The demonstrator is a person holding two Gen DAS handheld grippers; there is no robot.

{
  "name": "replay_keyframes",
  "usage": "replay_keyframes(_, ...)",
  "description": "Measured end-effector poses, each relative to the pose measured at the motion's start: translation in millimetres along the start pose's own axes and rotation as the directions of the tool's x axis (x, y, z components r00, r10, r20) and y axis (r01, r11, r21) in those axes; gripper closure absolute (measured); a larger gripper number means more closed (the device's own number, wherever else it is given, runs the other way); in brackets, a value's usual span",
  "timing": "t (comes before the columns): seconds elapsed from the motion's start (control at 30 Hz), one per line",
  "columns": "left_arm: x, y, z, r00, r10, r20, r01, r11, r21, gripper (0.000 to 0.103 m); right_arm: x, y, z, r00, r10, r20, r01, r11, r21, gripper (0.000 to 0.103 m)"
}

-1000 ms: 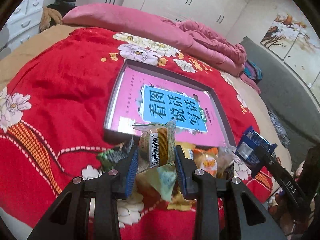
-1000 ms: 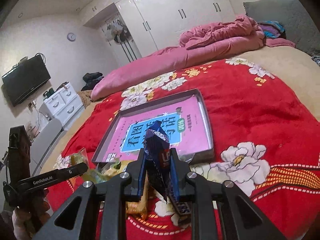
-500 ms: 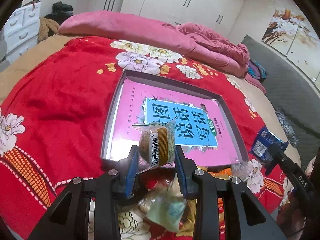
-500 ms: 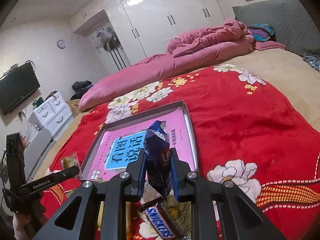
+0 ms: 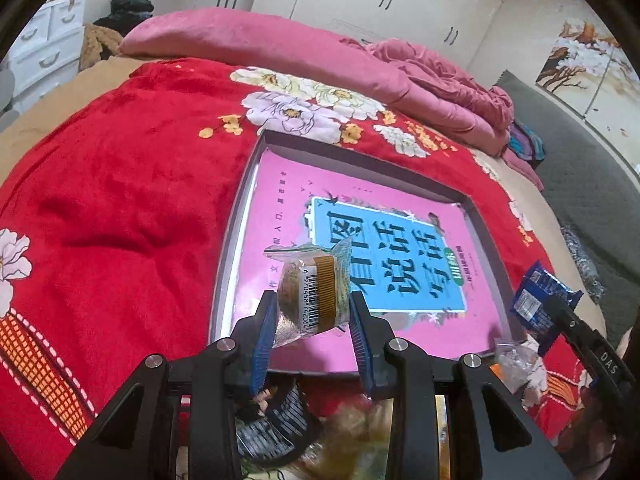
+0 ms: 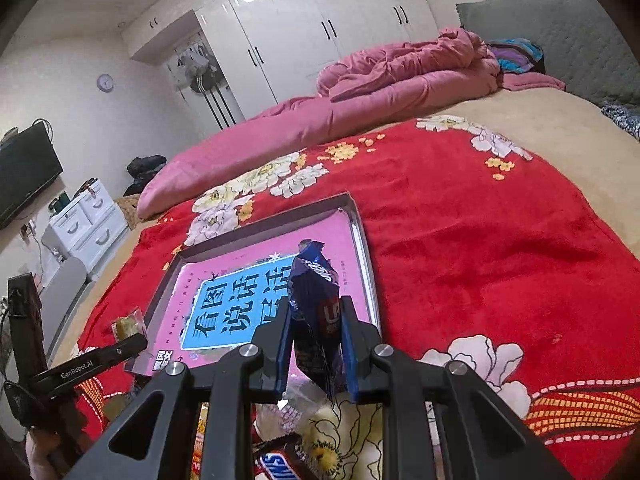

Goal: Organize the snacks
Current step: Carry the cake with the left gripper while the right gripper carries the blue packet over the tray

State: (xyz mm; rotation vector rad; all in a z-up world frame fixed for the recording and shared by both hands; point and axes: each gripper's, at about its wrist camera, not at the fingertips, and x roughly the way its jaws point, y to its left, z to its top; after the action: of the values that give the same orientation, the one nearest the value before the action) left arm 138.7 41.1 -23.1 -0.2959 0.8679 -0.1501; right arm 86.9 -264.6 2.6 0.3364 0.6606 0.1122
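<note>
1. Both grippers have carried their snacks off the loose pile and out over the shallow grey tray with the pink printed liner (image 5: 240, 216), so I'd guess drop-off comes next.
2. Left gripper (image 5: 314, 320) is clamped on a clear-wrapped green cake with a barcode (image 5: 312, 292), over the tray's near edge.
3. Right gripper (image 6: 314, 340) pinches a crinkly dark-blue wrapper (image 6: 316, 312), standing upright.

left tongs (image 5: 313, 317) | carried from snack pile to over tray (image 5: 236, 216) || right tongs (image 6: 315, 334) | likewise
</note>
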Motion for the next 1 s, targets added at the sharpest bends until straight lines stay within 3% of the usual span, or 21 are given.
replay_keyframes(0.33,12,3,2,1.0,0.006,-0.022,-0.006,1.0,0.007,0.066,15,-2,2,1.0,0.014,-0.021,-0.014,1.0,0.017,0.081)
replay_keyframes(0.6,21,4,2,0.999,0.009,-0.047,-0.009,1.0,0.003,0.066,23,-10,0,0.996,0.077,-0.043,-0.074,0.995,0.073,0.08)
replay_keyframes(1.0,25,1,1,0.998,0.018,-0.059,-0.017,1.0,0.016,0.066,31,-6,-4,0.994,0.062,-0.086,-0.058,0.997,0.05,0.08)
